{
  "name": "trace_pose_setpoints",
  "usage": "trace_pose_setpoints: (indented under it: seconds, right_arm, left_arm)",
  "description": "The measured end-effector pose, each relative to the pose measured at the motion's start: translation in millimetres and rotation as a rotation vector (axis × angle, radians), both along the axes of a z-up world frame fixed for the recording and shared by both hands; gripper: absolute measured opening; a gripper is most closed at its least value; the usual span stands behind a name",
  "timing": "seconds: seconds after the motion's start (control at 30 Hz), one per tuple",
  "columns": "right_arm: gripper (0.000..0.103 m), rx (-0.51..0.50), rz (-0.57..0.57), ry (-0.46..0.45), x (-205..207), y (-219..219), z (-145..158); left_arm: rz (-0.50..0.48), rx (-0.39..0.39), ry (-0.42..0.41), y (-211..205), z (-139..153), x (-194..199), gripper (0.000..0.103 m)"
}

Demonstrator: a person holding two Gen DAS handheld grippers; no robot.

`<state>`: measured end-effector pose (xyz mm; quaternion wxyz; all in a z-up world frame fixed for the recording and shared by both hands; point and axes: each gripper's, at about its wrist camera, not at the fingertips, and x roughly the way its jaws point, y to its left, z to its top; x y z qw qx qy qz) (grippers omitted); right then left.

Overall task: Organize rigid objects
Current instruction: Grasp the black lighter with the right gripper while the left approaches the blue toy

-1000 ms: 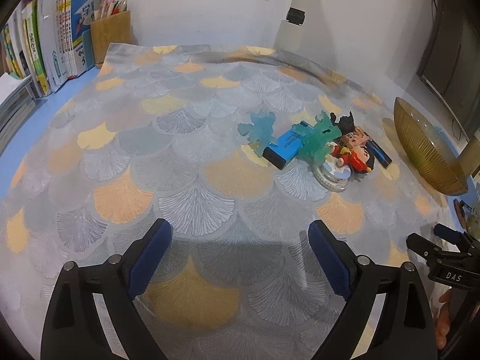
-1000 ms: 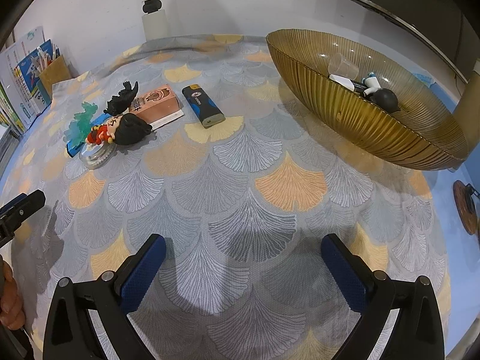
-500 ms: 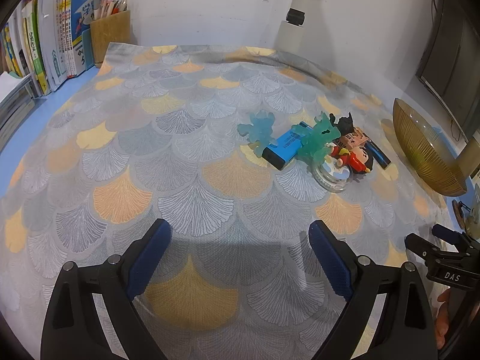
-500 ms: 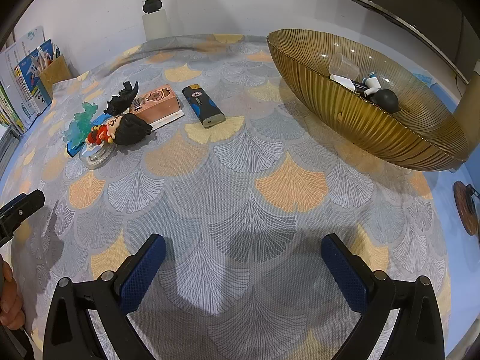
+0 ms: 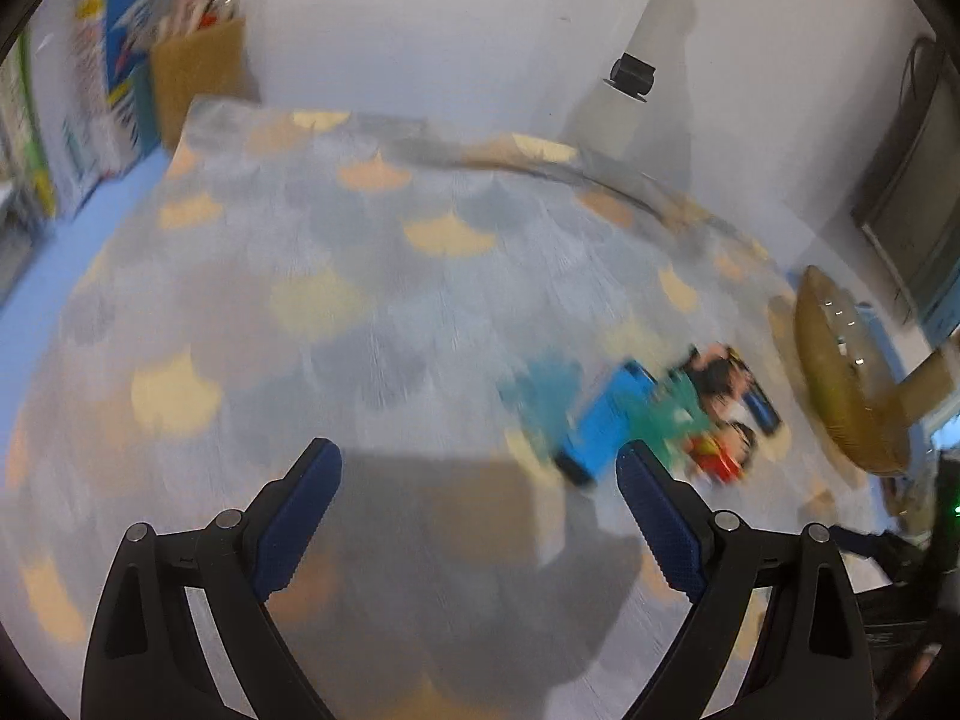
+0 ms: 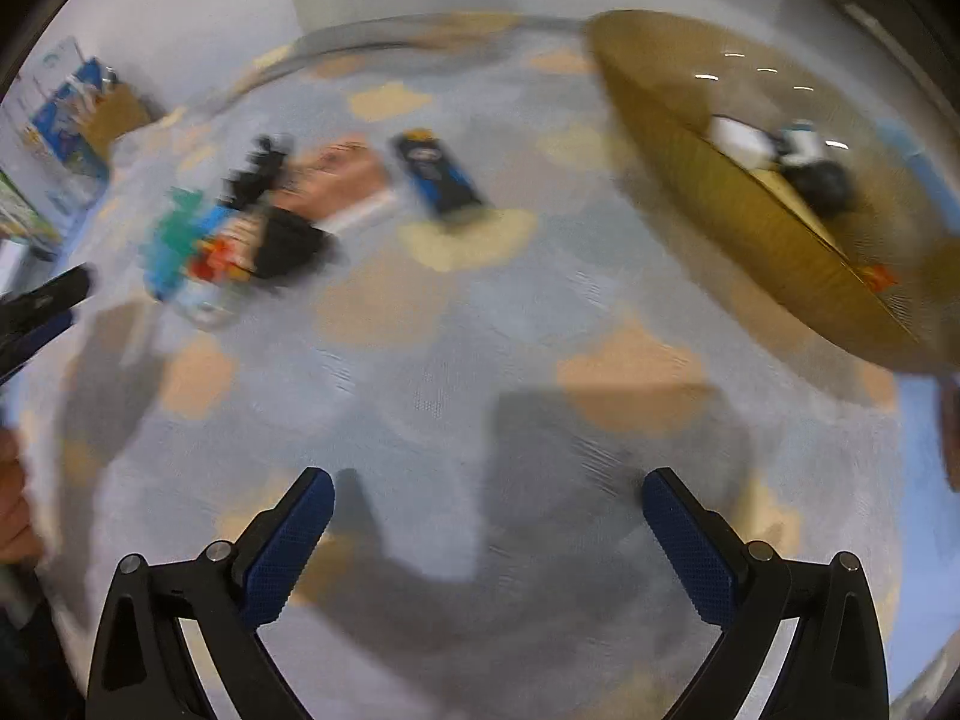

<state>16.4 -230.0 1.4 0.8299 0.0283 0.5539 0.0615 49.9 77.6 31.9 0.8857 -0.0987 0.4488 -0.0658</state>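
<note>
Both views are motion-blurred. A cluster of small things lies on the patterned tablecloth [image 5: 372, 312]: a blue box [image 5: 603, 420], teal plastic figures [image 5: 666, 420], a red and black doll [image 5: 723, 450] and a dark blue lighter [image 6: 441, 177] beside a pink box [image 6: 345, 180]. An amber glass bowl [image 6: 738, 222] with a few small items inside stands to the right. My left gripper [image 5: 480, 468] is open, empty, just left of the cluster. My right gripper [image 6: 489, 495] hangs open over bare cloth, nearer than the bowl and the lighter.
Books [image 5: 114, 78] and a wooden pen holder [image 5: 201, 75] stand at the far left by the wall. A white post with a black clamp [image 5: 630, 75] rises at the table's back edge. A dark screen [image 5: 906, 204] is at the right.
Both views have gone blurred with motion. The left gripper has swung so the toy cluster slid from centre right down to beside its right finger. The right view has tilted, the bowl shifting right.
</note>
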Motion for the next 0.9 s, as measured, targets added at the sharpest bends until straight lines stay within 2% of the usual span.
trace_pose_setpoints:
  seconds: [0.03,0.1,0.13,0.17,0.2,0.27,0.3,0.33,0.37,0.5,0.6,0.67,0.7,0.73,0.77,0.9]
  right_arm:
    - [0.103,0.024,0.022,-0.014,7,5,5]
    - [0.099,-0.008,-0.004,-0.089,18,12,14]
    - [0.086,-0.032,-0.02,-0.12,24,15,17]
    - [0.078,-0.049,-0.031,-0.157,33,18,20]
    - [0.069,-0.054,-0.031,-0.169,40,21,19]
    - [0.064,-0.061,-0.038,-0.147,58,24,13]
    - [0.058,-0.05,-0.048,-0.129,66,24,8]
    - [0.057,-0.047,-0.06,-0.132,72,24,5]
    - [0.057,-0.066,-0.065,-0.174,74,26,7]
    - [0.057,-0.127,-0.041,-0.232,85,40,5]
    - [0.057,-0.105,-0.01,-0.252,97,42,4]
    - [0.048,-0.092,0.007,-0.254,99,42,4]
    - [0.028,-0.089,0.02,-0.26,98,42,5]
    - [0.022,-0.074,0.035,-0.261,96,42,4]
    - [0.022,-0.072,0.042,-0.265,91,44,6]
    - [0.022,-0.088,0.054,-0.249,69,46,7]
  left_arm:
    - [-0.007,0.01,0.004,-1,-1,8,0.092]
    - [-0.042,0.001,0.018,-5,-4,24,0.086]
    - [-0.064,0.0,0.025,-8,-6,30,0.078]
    - [-0.088,0.01,0.031,-11,-7,36,0.072]
    - [-0.107,0.021,0.033,-15,-9,39,0.07]
    - [-0.149,0.039,0.033,-20,-12,43,0.062]
    - [-0.178,0.041,0.032,-22,-14,44,0.059]
    - [-0.205,0.029,0.025,-23,-15,43,0.053]
    - [-0.214,0.035,0.024,-23,-16,43,0.051]
    - [-0.258,0.062,0.013,-27,-22,42,0.05]
    - [-0.266,0.08,0.004,-31,-21,44,0.05]
    - [-0.268,0.111,-0.009,-34,-21,44,0.046]
    - [-0.267,0.121,-0.016,-35,-21,44,0.043]
    - [-0.273,0.122,-0.024,-35,-21,44,0.034]
    - [-0.287,0.111,-0.026,-36,-21,44,0.031]
    - [-0.277,0.122,-0.018,-35,-18,34,0.028]
